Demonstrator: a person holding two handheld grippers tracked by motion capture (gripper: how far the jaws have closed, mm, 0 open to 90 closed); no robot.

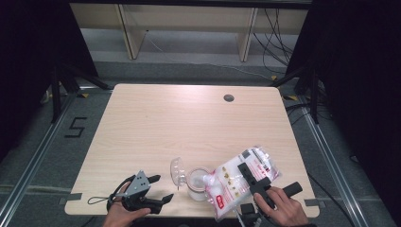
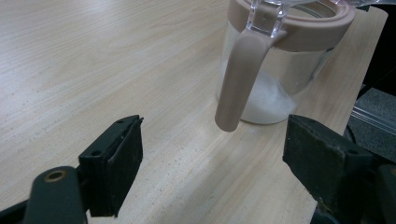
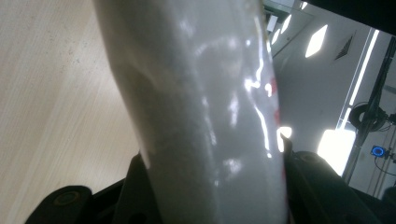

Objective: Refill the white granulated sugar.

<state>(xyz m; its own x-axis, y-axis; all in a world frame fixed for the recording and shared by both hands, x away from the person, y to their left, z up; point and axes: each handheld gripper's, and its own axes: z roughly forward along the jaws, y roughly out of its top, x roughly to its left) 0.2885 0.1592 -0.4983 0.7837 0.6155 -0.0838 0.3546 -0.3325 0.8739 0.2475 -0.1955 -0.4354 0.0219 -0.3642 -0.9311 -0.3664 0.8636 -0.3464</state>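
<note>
A clear jar (image 1: 197, 185) with a pink rim stands near the table's front edge, its clear lid (image 1: 177, 170) swung open to the left. White powder lies in the bottom of the jar (image 2: 275, 70), and a pink clasp (image 2: 238, 79) hangs from the rim. A plastic bag (image 1: 239, 182) of white powder with a red label is tilted over the jar, its lower corner at the mouth. My right gripper (image 1: 247, 170) is shut on the bag (image 3: 205, 107), which bulges between the jaws of the right gripper (image 3: 212, 186). My left gripper (image 1: 161, 187) stands open to the left of the jar, and in its own view the left gripper (image 2: 210, 158) holds nothing.
The wooden table (image 1: 189, 118) has a round cable hole (image 1: 229, 98) at the back right. Its front edge runs just below the jar and both hands. Shelving (image 1: 189, 23) stands beyond the table, and cables lie on the floor at the right.
</note>
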